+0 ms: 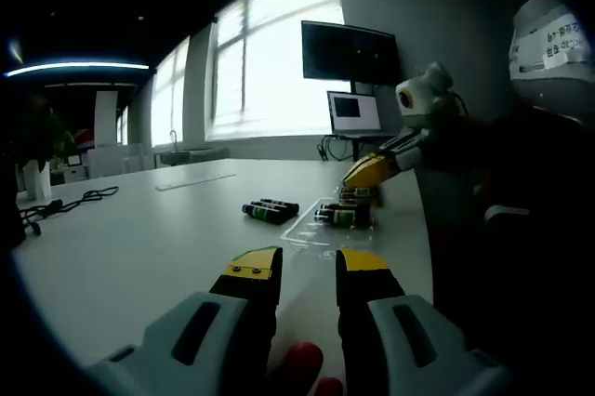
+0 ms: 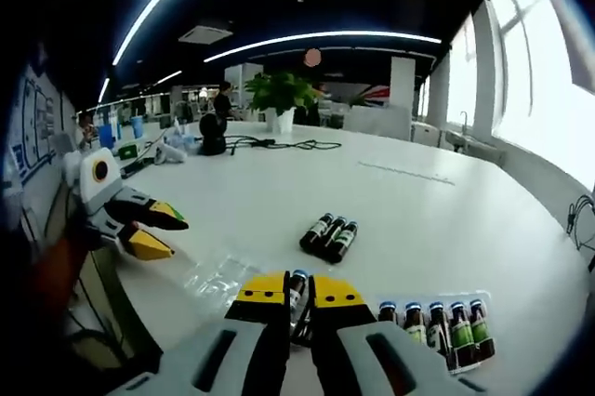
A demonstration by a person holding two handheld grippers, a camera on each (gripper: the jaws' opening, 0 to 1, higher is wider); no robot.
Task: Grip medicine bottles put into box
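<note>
The right gripper has a medicine bottle pinched between its nearly closed jaws at bottom centre, long axis running away from the camera — I think, it's mostly hidden. The clear box sits just right of it, five bottles in a row. Three loose bottles lie up-frame. The left gripper — jaws narrowly apart, empty — hangs back.
</note>
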